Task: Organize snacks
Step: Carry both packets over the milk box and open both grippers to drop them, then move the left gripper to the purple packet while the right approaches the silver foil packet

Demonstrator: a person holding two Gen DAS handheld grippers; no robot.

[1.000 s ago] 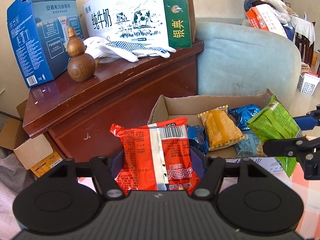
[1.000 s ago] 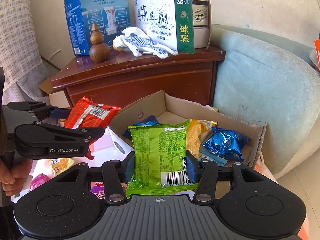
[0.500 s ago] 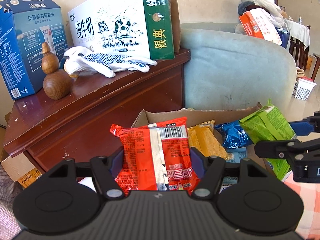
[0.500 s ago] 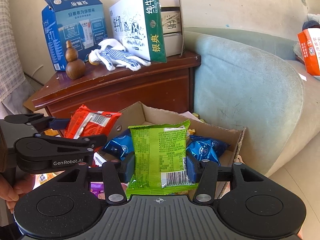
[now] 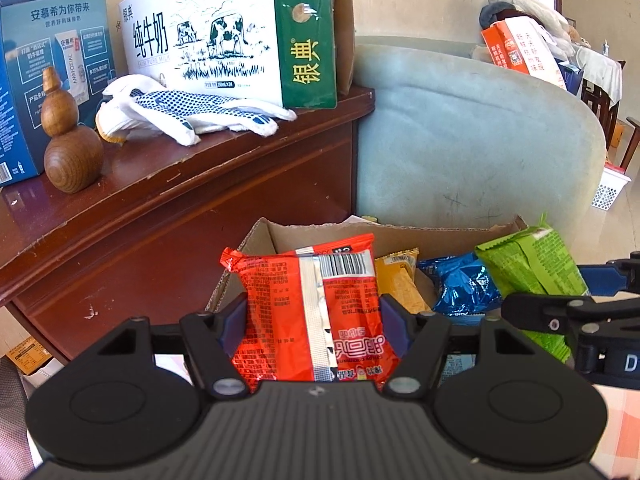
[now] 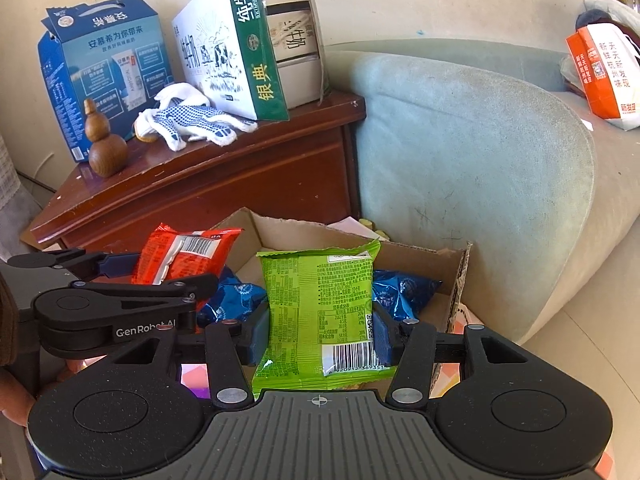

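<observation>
My left gripper [image 5: 314,322] is shut on a red snack packet [image 5: 312,304], held upright over the near left corner of an open cardboard box [image 5: 400,236]. My right gripper [image 6: 318,330] is shut on a green snack packet [image 6: 320,304], held upright over the same box [image 6: 460,272]. Inside the box lie a yellow packet [image 5: 402,280] and blue packets [image 5: 460,288]. The red packet [image 6: 184,256] and left gripper [image 6: 120,300] show at left in the right wrist view. The green packet [image 5: 536,268] and right gripper [image 5: 560,308] show at right in the left wrist view.
A dark wooden cabinet [image 5: 180,200] stands behind the box, bearing a wooden gourd [image 5: 70,136], white dotted gloves [image 5: 188,112], a blue carton [image 5: 44,72] and a milk carton [image 5: 240,36]. A pale green sofa [image 6: 460,152] rises right behind the box.
Both grippers have moved forward and to the right with their packets, closer to the box and the sofa. Both grips are unchanged.
</observation>
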